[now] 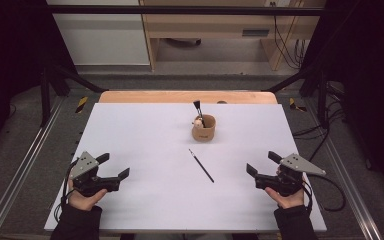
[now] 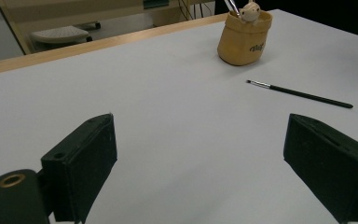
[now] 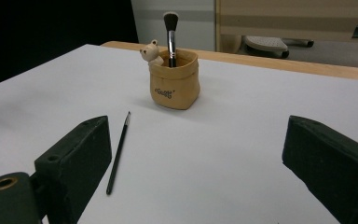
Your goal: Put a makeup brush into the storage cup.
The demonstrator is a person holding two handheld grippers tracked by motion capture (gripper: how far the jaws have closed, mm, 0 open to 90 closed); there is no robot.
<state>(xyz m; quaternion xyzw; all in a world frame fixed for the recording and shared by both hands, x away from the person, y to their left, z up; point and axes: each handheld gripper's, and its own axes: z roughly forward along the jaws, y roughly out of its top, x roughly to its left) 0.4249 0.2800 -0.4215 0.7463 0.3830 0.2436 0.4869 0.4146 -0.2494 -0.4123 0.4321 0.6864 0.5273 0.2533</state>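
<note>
The thin black paintbrush lies ahead-left of my right gripper, nearer it than my left gripper; both gape empty.

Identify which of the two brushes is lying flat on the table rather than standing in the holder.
The thin black fine-tipped brush lies flat on the white table, in front of the tan holder. The fluffy-headed brush stands upright inside the holder.
</note>
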